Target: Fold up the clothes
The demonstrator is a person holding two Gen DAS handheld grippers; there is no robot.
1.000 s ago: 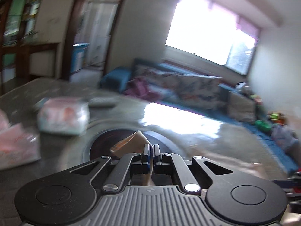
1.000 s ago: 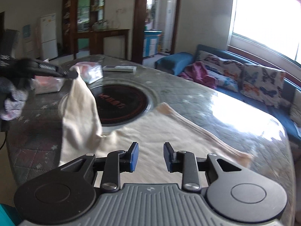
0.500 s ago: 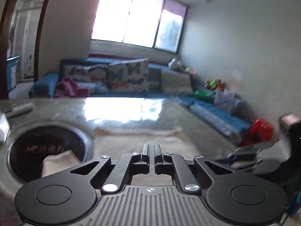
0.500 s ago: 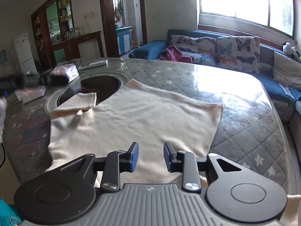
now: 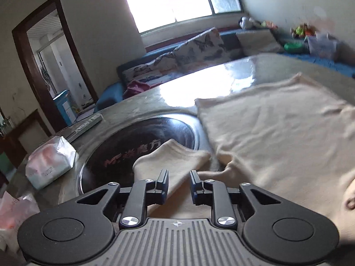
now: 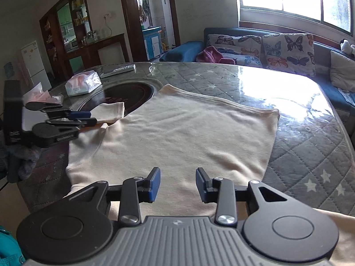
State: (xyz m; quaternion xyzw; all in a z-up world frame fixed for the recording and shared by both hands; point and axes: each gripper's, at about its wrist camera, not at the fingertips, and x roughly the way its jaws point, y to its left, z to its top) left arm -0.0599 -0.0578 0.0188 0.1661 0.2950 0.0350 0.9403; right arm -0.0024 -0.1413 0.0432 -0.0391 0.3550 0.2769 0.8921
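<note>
A cream T-shirt (image 6: 188,133) lies spread flat on the quilted table, its left sleeve (image 6: 111,110) lying over the edge of the dark round cooktop. In the left wrist view the shirt (image 5: 277,133) fills the right side and the sleeve (image 5: 170,157) lies just ahead of the fingers. My left gripper (image 5: 178,177) is open and empty just above the sleeve; it also shows in the right wrist view (image 6: 93,118). My right gripper (image 6: 177,181) is open and empty, low over the shirt's near part.
A dark round cooktop (image 6: 124,93) is set into the table (image 6: 310,133). A tissue pack (image 6: 82,85), a remote (image 6: 118,71) and pink bags (image 6: 42,95) lie at the far left. A sofa (image 6: 266,46) stands behind the table.
My left gripper carried the sleeve, let it go and opened; the sleeve now lies flat by the cooktop. The shirt has been spread flat. My right gripper stayed open.
</note>
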